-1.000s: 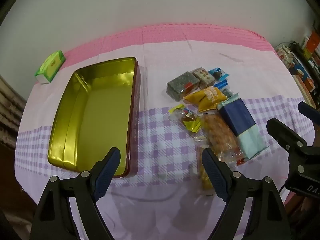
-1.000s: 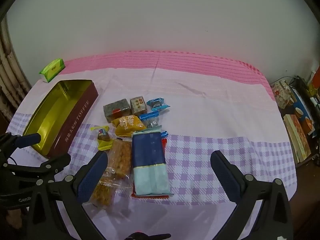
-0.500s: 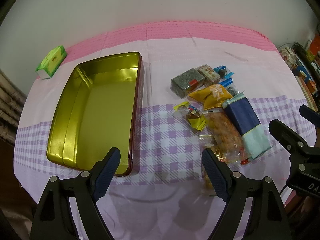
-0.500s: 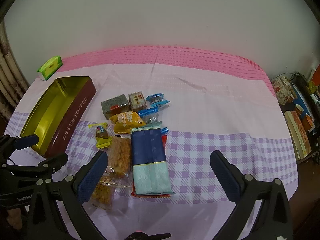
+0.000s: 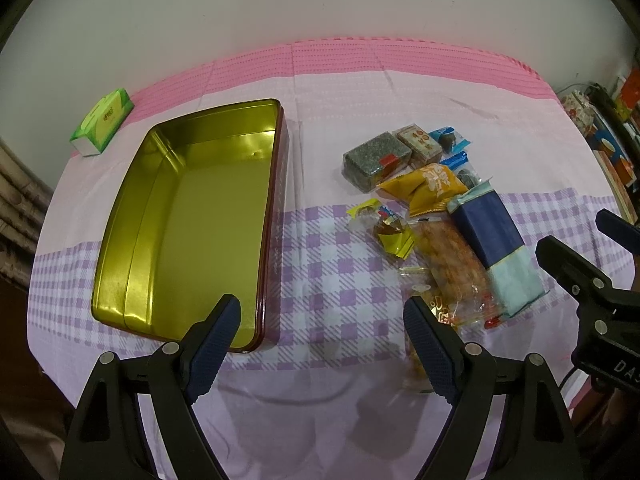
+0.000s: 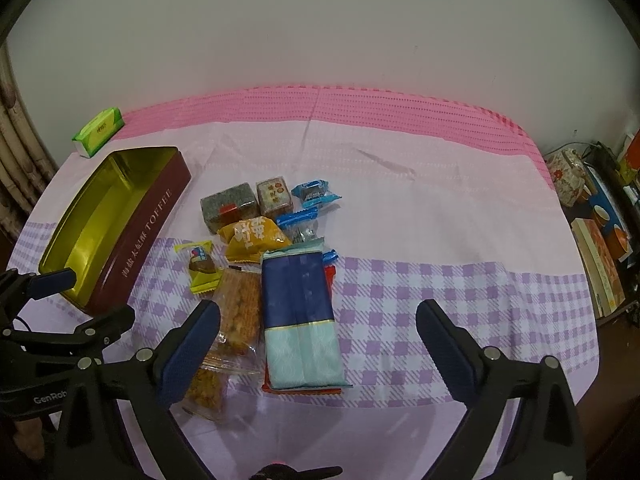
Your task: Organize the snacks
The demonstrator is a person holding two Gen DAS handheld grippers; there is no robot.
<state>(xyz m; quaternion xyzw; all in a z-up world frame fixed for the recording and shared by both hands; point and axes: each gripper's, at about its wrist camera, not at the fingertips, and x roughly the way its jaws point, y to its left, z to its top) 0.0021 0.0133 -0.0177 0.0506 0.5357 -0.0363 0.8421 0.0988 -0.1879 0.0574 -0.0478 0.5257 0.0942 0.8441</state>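
An empty gold tin with dark red sides [image 5: 200, 216] [image 6: 100, 216] lies on the left of the table. A heap of wrapped snacks lies to its right: a long navy and pale blue pack [image 5: 496, 248] [image 6: 300, 316], an orange cracker pack [image 5: 452, 264] [image 6: 240, 312], a yellow pouch [image 5: 428, 188] [image 6: 252, 236], a dark square cake [image 5: 376, 160] [image 6: 228, 208] and small candies. My left gripper [image 5: 320, 324] is open and empty above the near edge. My right gripper [image 6: 318, 328] is open and empty over the navy pack.
A green tissue pack [image 5: 102, 122] [image 6: 98, 130] sits at the far left corner. The pink and purple checked cloth [image 5: 332, 268] covers the table. Books and boxes [image 6: 600, 248] stand off the right edge. A white wall is behind.
Both grippers have drawn back and up a little, so the tin and snacks sit slightly farther away. Nothing on the table has moved.
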